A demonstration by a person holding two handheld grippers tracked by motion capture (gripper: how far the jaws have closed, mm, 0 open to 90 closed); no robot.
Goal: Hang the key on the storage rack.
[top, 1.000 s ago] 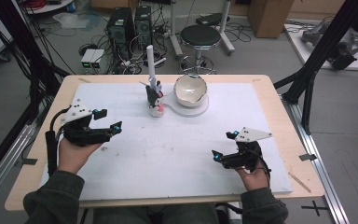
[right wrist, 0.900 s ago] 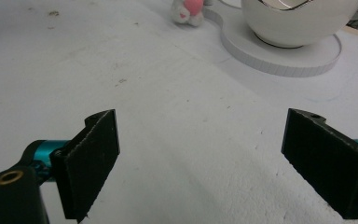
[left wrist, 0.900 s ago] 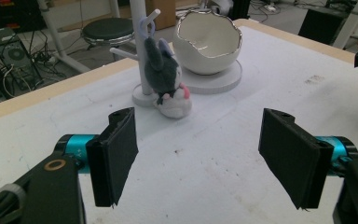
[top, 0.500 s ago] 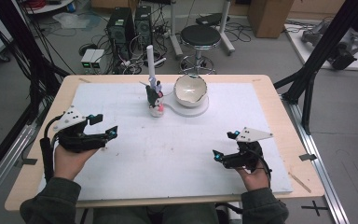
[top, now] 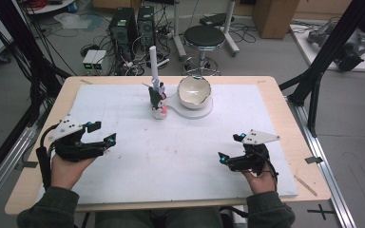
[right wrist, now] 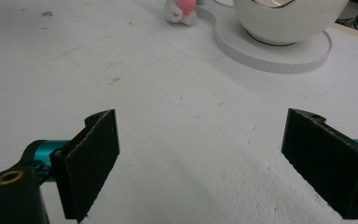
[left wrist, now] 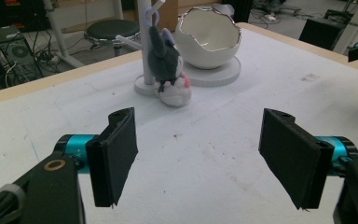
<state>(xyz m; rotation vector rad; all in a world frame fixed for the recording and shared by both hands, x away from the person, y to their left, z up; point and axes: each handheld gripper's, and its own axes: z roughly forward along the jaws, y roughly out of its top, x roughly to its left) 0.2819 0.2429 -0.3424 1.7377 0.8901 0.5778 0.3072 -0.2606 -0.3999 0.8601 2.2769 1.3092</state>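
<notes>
In the right gripper view the plush toy [right wrist: 182, 11] is cut off at the top edge, w/ just its pink-and-white bottom showing, and the bowl [right wrist: 289, 21] loses its upper part the same way. From the high view the toy [top: 158, 99] is small and its details are hard to make out; it hangs on a white post [top: 154, 66] near the far middle of the table [top: 275, 95].

Vs. 1 s ago: the left hand-held gripper [top: 100, 137] has pulled back toward the person and a bit toward the table's left edge; the right hand-held gripper [top: 228, 152] sits about where it was. Toy and bowl haven't moved.

Left hand [top: 66, 166] comes in from the bottom left, palm under the tool, jaws aimed toward the table's middle. In its own view the left hand-held gripper [left wrist: 198, 158] has jaws spread wide w/ nothing between, over the white mat [left wrist: 242, 116], pointing at the toy [left wrist: 170, 70] and the egg-shaped bowl [left wrist: 208, 37] just beside it on a round base. Right hand [top: 259, 178] at bottom right; right hand-held gripper [right wrist: 200, 158] also spread wide, empty, low over the mat, well apart from the bowl [top: 194, 91].
</notes>
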